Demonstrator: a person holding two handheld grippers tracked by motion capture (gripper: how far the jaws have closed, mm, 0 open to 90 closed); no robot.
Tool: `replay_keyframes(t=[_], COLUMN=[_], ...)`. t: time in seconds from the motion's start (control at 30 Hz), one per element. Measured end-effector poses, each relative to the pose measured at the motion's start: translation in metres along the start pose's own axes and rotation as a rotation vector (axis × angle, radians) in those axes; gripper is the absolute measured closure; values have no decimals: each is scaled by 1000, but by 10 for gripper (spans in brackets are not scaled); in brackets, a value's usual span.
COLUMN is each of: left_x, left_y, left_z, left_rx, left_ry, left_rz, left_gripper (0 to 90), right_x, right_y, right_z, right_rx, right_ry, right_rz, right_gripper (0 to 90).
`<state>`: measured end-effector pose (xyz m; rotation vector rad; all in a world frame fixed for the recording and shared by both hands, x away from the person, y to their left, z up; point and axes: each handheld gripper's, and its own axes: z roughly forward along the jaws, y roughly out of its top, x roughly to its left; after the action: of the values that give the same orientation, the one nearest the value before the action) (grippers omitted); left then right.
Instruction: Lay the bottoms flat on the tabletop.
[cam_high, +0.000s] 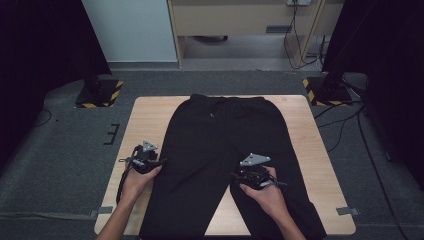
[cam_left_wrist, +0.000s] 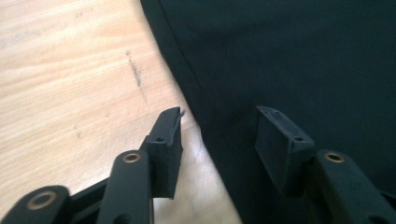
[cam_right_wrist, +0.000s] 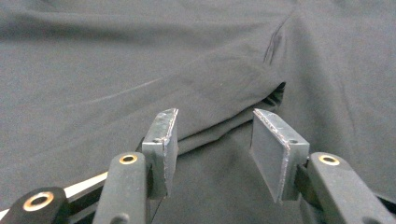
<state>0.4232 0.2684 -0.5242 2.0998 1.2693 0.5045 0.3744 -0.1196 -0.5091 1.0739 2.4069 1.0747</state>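
- a pair of black trousers lies flat on the wooden bench, waistband at the far edge, both legs running toward the person and reaching the near edge.
- the left gripper sits in the person's left hand at the outer side seam of the trouser leg on the left of the high view, about halfway down the bench.
- in the left gripper view its jaws stand partly apart and press on nothing: one pad hangs over bare wood, the other over black cloth, and the edge of the trousers runs up between them.
- the right gripper sits in the right hand over the inner side of the other leg, near the gap between the two legs.
- in the right gripper view its jaws are also partly apart, with a folded ridge of the trousers lying between and just beyond the pads; the pads do not squeeze it.
- a thin strip of bench shows at the lower left of that view.
- the two grippers are well apart, one at each leg.
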Motion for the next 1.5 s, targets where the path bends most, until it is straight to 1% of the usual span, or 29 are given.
replay_keyframes(t=[0.03,0.1,0.17,0.2,0.23,0.27,0.3,0.37,0.43,0.47,0.5,0.53,0.57,0.6,0.63,0.67,0.73,0.8,0.87,0.9,0.97,1.0,1.07,1.13,1.2,1.3,1.33,1.4,1.5], left_x=[0,0,0,0,1,2,4,8,12,14,15,16,17,17,16,16,17,20,23,26,32,34,40,46,52,61,61,63,63], left_y=[0,1,2,3,5,7,9,10,9,9,7,6,5,4,4,3,1,-3,-7,-10,-14,-16,-21,-25,-30,-35,-36,-38,-39], left_z=[0,1,2,2,3,4,6,7,9,9,9,8,6,3,-1,-7,-17,-26,-32,-34,-37,-37,-38,-38,-38,-39,-38,-38,-38], left_rx=[-3,-11,-9,-3,5,15,21,13,2,-9,-22,-34,-46,-51,-46,-55,-83,-82,-78,-77,-65,-56,-46,-38,-35,-25,-26,-22,-24], left_ry=[0,-5,12,18,24,43,77,86,111,105,91,77,64,49,47,47,14,-17,-2,-1,-8,-4,7,21,44,63,71,79,74], left_rz=[11,33,54,62,58,61,67,54,53,44,36,19,1,-5,6,18,19,25,32,25,15,19,24,10,-6,-29,-30,-28,-26], left_gripper=[558,716,842,873,884,887,888,887,884,879,860,792,678,533,428,359,272,195,142,107,80,79,80,79,80,80,80,80,80], right_x=[0,-1,-3,-4,-5,-6,-8,-10,-12,-13,-15,-16,-18,-21,-25,-30,-42,-58,-74,-82,-97,-104,-118,-132,-141,-155,-161,-167,-176], right_y=[1,2,2,2,2,2,2,0,-1,-2,-3,-5,-6,-8,-9,-10,-15,-22,-30,-36,-45,-50,-61,-71,-78,-87,-91,-94,-99], right_z=[-1,-3,-6,-7,-9,-11,-12,-15,-17,-18,-19,-21,-23,-25,-27,-30,-39,-48,-56,-59,-66,-69,-75,-81,-84,-90,-93,-95,-95], right_rx=[-3,-9,-19,-24,-25,-28,-31,-34,-35,-37,-40,-42,-45,-50,-56,-60,-78,-94,-96,-96,-82,-79,-67,-58,-52,-49,-57,-66,-57], right_ry=[-1,-2,-9,-14,-17,-21,-24,-28,-32,-34,-36,-40,-47,-56,-67,-82,-132,-165,-199,-210,-239,-247,-259,-283,-304,-328,-331,-342,-363], right_rz=[3,2,7,12,16,16,15,26,27,34,33,43,51,54,58,67,80,109,136,138,164,184,195,226,251,290,309,330,340], right_gripper=[515,513,512,512,512,512,511,508,500,490,470,439,401,353,303,260,195,154,121,112,115,116,114,139,146,155,157,157,154])
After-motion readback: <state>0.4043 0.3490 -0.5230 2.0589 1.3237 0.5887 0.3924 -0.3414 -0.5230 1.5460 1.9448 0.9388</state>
